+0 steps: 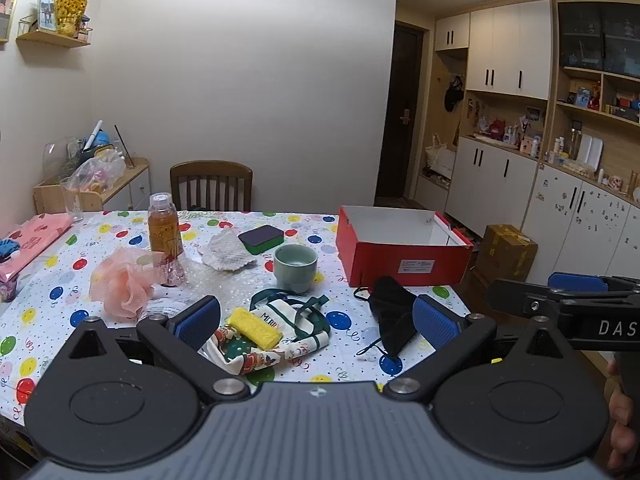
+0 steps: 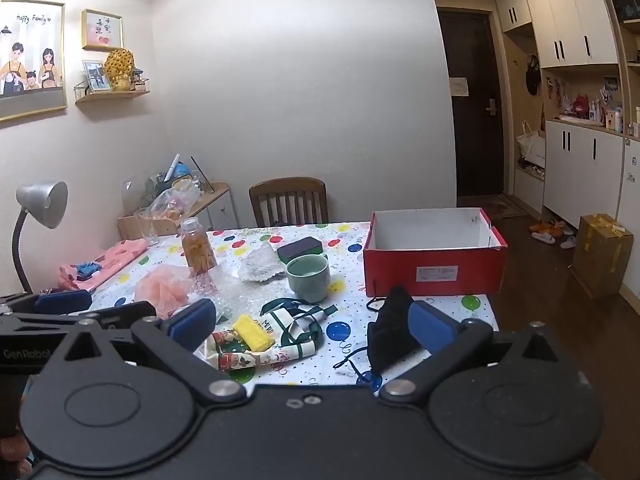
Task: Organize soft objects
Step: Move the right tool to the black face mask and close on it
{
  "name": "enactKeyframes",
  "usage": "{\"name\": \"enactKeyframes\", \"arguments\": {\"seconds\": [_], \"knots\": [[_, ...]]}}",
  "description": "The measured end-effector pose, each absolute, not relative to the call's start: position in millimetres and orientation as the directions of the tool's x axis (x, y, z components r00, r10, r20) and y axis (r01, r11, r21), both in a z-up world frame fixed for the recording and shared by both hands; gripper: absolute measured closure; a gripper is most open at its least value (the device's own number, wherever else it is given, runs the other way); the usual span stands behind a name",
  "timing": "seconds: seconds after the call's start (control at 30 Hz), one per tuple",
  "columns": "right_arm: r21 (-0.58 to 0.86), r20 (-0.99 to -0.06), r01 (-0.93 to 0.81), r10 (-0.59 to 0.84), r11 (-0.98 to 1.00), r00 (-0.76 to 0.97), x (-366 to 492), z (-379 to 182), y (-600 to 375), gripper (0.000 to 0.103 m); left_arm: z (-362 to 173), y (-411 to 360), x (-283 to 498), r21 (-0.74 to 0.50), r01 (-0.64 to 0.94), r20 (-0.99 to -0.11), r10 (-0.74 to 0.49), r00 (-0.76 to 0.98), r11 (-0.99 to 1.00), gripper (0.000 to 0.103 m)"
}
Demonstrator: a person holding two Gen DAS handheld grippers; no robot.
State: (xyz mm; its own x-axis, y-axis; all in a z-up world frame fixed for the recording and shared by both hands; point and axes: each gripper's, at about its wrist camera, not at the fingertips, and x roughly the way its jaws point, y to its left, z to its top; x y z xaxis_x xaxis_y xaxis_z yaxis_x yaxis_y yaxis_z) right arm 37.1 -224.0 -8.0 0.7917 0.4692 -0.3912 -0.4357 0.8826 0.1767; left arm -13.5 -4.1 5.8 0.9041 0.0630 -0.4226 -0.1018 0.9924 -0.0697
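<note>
On the far left of the tabletop, which wears a balloon-print cloth, lies a folded pink cloth with a small blue item resting on it. Next comes a peach mesh bath pouf, and just behind it stands an amber drink bottle with a clear glass further back near the far edge. Toward the middle, a white knitted dishcloth lies crumpled, touching a purple-and-green sponge behind it. A pale green ceramic cup stands upright just right of them.

Nearer the front edge, a yellow sponge cloth lies on top of a small printed tote bag with green straps. The left claw hovers low over this pair, its 2 blue pads spread wide, gripping nothing.

To the right, a black face mask lies bunched on the cloth, its ear loops trailing. Behind it sits an open red shoebox with a white interior, at the right edge of the tabletop.

In the right wrist view, the right claw is likewise spread wide and empty, the tote bag between its pads and the black face mask beside its right finger.
</note>
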Motion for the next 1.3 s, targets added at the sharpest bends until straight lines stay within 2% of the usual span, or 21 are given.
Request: {"name": "enactKeyframes", "arguments": {"seconds": [0.37,1.3], "knots": [[0.163,-0.394,-0.447,0.474,0.879,0.788,35.2,-4.2,-222.4,0.000,4.2,-2.2,-14.4,-0.080,-0.134,-0.435,0.087,0.896,0.988,0.000],[0.175,-0.407,-0.474,0.502,0.863,0.763,36.8,-3.1,-222.7,0.000,5.5,-4.6,-15.4,-0.096,-0.098,-0.424,0.049,0.905,0.991,0.000]]}}
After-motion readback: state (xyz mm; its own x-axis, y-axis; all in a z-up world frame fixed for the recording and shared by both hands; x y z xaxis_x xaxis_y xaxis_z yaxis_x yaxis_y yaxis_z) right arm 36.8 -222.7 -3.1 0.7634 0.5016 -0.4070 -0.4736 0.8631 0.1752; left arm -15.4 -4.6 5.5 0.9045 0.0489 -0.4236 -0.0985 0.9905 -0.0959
